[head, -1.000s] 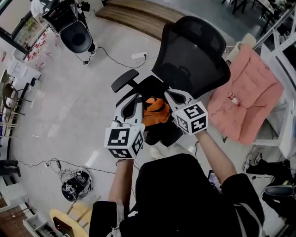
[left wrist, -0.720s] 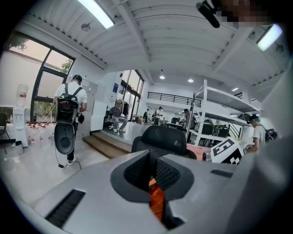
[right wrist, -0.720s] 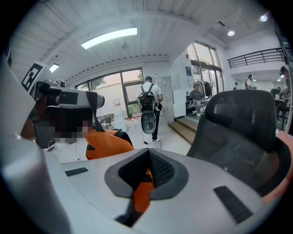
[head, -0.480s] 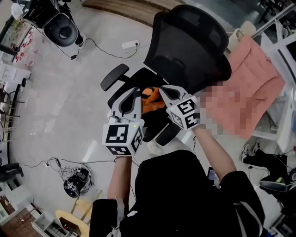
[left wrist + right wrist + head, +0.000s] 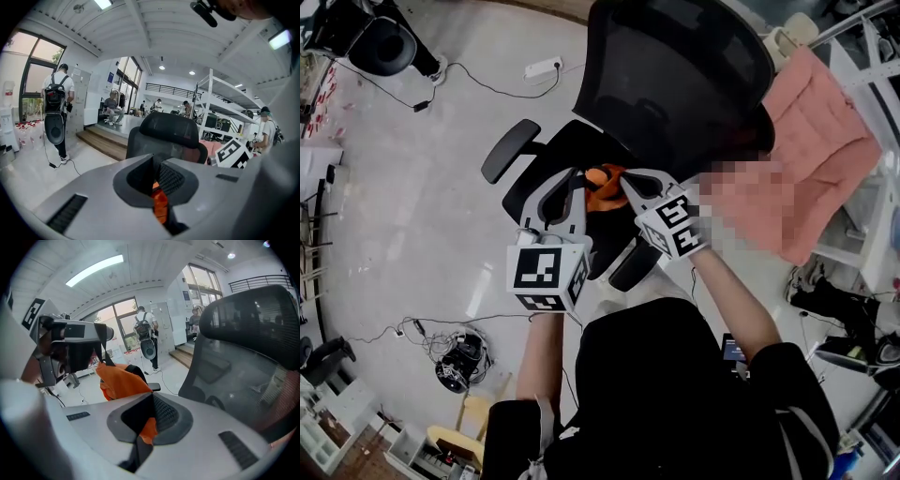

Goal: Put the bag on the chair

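over the front edge of the chair (image 5: 675, 84) seat, the bag (image 5: 605, 181) is held up between the two grippers.

left gripper (image 5: 577, 180): jaws pressed together, pinching orange bag fabric. in the left gripper view the fabric fills the slot just behind the closed pads and runs down below them.

right gripper (image 5: 630, 180): jaws pressed together on a fold at the bag's opposite side. in the right gripper view the bulk of the bag stands up and to the left of the jaws, toward the left gripper, and a black strap (image 5: 101, 358) runs from the bag up to that gripper.

position: the bag spans the gap between both jaw tips, with the left gripper on its left side and the right gripper on its right side. the chair's backrest stands just beyond the bag; the armrest (image 5: 508, 150) lies left of the left gripper. no view shows whether the bag's underside touches the seat.

a pink cushion (image 5: 825, 141) lies to the right of the chair.
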A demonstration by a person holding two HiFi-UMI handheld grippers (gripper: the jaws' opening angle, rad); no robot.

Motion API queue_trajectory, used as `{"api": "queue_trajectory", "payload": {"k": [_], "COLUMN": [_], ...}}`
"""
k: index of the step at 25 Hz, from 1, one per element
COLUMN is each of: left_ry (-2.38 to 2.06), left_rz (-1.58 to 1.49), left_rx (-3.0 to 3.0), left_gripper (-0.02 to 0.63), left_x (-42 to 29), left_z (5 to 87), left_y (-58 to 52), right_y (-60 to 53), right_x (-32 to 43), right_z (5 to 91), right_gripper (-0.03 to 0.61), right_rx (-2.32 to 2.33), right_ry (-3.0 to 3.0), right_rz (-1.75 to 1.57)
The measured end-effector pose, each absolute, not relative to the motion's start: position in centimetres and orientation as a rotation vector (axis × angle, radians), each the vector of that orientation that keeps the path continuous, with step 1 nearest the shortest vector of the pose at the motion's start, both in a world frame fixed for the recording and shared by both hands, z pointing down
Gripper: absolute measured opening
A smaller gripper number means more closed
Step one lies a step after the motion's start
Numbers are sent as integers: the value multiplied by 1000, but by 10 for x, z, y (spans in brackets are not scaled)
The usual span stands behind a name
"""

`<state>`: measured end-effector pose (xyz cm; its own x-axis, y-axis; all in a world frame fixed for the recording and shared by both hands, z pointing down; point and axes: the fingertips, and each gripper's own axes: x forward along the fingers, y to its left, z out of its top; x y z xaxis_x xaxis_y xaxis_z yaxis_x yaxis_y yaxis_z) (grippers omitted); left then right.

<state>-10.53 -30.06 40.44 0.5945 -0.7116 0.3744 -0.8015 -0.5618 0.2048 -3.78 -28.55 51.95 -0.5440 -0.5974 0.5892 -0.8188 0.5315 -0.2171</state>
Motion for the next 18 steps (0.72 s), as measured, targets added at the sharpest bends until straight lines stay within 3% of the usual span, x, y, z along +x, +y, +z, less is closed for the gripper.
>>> {"api": "queue_trajectory", "payload": {"k": [18], "left_ry": [-1070], "left_rz": [473], "left_rx": [2462], "left_gripper": [6], "left_x": [-41], "left_z": [481], "left_y": [-343], "right_y": [-307], "right_x": [13], "right_z": [596], "right_gripper": [2], "right_rx": [1203], "right_ry": [-2216], "right_rz": [819]}}
